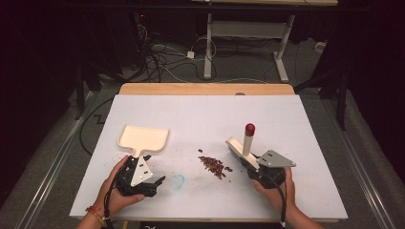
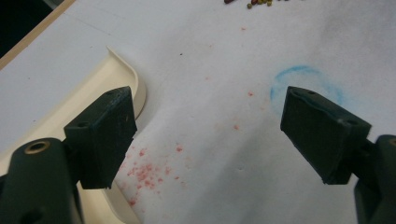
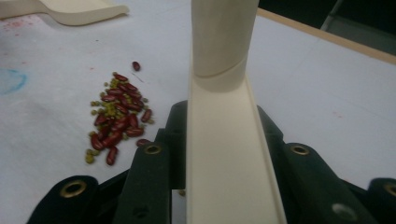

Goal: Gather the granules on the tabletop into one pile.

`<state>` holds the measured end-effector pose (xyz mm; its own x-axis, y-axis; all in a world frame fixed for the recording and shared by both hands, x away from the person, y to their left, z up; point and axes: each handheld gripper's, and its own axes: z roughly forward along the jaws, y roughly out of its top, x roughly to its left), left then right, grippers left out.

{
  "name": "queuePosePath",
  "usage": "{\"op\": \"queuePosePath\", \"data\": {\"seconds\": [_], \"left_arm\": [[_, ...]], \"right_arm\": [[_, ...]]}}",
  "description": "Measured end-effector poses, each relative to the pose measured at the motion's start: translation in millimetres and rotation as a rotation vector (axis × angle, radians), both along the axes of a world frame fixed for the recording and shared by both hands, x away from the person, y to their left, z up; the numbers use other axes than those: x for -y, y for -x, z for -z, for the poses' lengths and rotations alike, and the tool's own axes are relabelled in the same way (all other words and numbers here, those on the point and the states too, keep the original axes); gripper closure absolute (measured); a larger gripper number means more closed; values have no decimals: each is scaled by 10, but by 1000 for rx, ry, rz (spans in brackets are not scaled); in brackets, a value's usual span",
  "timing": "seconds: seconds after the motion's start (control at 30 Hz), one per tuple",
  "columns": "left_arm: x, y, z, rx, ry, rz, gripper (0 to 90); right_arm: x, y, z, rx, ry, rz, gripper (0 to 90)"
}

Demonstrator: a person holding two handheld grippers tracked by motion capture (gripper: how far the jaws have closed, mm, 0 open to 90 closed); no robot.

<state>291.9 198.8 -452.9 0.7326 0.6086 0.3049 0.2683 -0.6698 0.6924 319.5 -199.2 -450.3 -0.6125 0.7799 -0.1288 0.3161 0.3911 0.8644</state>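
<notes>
The right hand-held gripper [image 1: 248, 160] pinches one cream brush [image 3: 224, 140] by its flat body, its handle upright with a red tip, just beside one pile of red and green beans [image 1: 213, 165]. The left hand-held gripper [image 1: 150, 179] stands spread over the white worktop [image 1: 286, 119], one jaw beside the single cream dustpan [image 1: 142, 137].

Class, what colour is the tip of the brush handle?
Dark red tip, clearest in the high view.
</notes>
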Motion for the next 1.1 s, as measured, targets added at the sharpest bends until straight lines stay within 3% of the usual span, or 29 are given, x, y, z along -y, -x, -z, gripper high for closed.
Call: {"op": "queuePosePath", "data": {"seconds": [0.2,0.3,0.53,0.67,0.8,0.9,0.93,1.0,1.1], "left_arm": [[15,7,3,0,-9,4,177],[16,5,6,-1,-13,4,178],[10,8,5,-3,-13,2,178],[4,17,3,0,-9,3,178],[-8,16,2,0,-8,-2,178],[-10,27,-6,4,-10,-1,178],[-11,29,-6,4,-6,-3,178],[-17,27,-4,3,-5,-6,178],[-21,17,2,-1,-4,-9,178]], "right_arm": [[-390,35,71,41,27,52,669],[-540,50,106,84,7,81,670],[-830,39,134,105,-30,83,671],[-862,9,94,133,-47,76,672],[-774,-25,14,125,-65,84,672],[-674,-40,-57,119,-89,55,671],[-627,-45,-85,113,-116,18,671],[-538,-29,-144,122,-122,-40,671],[-403,23,-235,114,-151,-170,672]]}}
